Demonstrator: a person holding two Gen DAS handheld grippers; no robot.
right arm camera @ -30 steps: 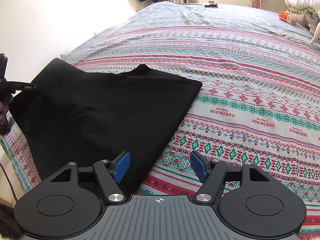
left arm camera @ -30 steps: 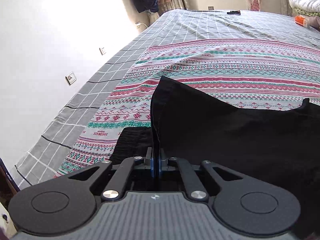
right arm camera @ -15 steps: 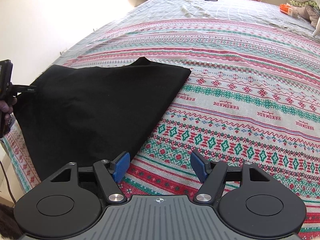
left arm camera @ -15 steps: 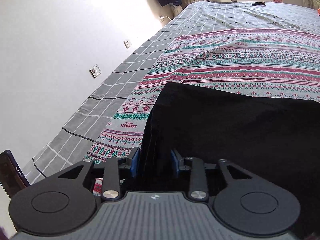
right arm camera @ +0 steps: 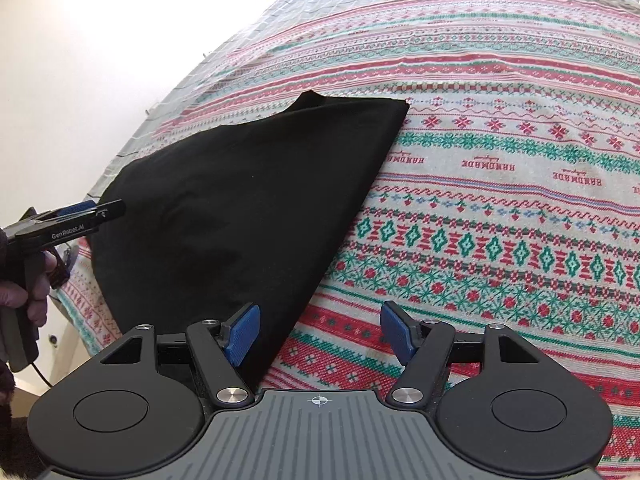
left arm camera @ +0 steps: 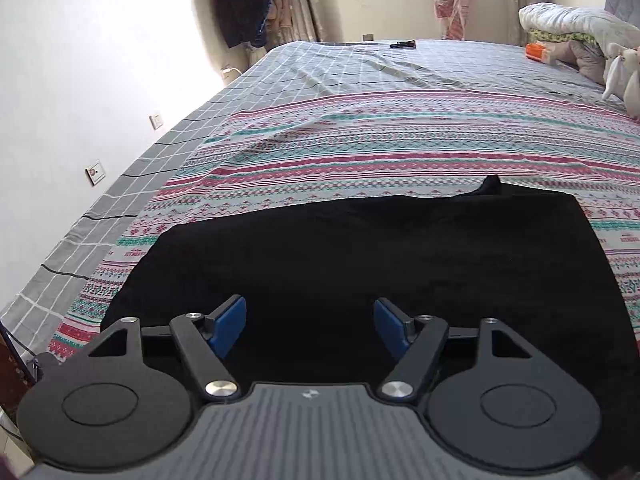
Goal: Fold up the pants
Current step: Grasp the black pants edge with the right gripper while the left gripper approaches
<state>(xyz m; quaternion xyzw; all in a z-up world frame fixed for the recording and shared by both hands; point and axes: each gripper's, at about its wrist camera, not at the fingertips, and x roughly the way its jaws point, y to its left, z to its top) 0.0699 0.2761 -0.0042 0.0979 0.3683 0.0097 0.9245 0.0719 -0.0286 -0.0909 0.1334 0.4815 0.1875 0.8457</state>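
The black pants [left arm camera: 360,256] lie folded flat on the patterned bedspread, near the bed's front edge. In the right wrist view the pants [right arm camera: 240,200] fill the left half, their right edge running diagonally. My left gripper [left arm camera: 310,326] hovers over the near part of the pants, its jaws opening wide with nothing pressed between the blue pads. The left gripper [right arm camera: 80,216] also shows from the side at the pants' left edge, held by a hand. My right gripper [right arm camera: 320,336] stands open above the pants' near right edge, empty.
The striped red and green bedspread [right arm camera: 500,200] covers the near bed, a grey checked sheet [left arm camera: 360,68] lies beyond. A folded quilt and pillows [left arm camera: 576,28] are piled at the far right, a small black object [left arm camera: 403,44] at the far end. A white wall [left arm camera: 80,80] runs along the left.
The left gripper let go of the pants' raised edge and opened wide, then drew back. The cloth dropped flat onto the bed. The right gripper stayed open and tilted down a little.
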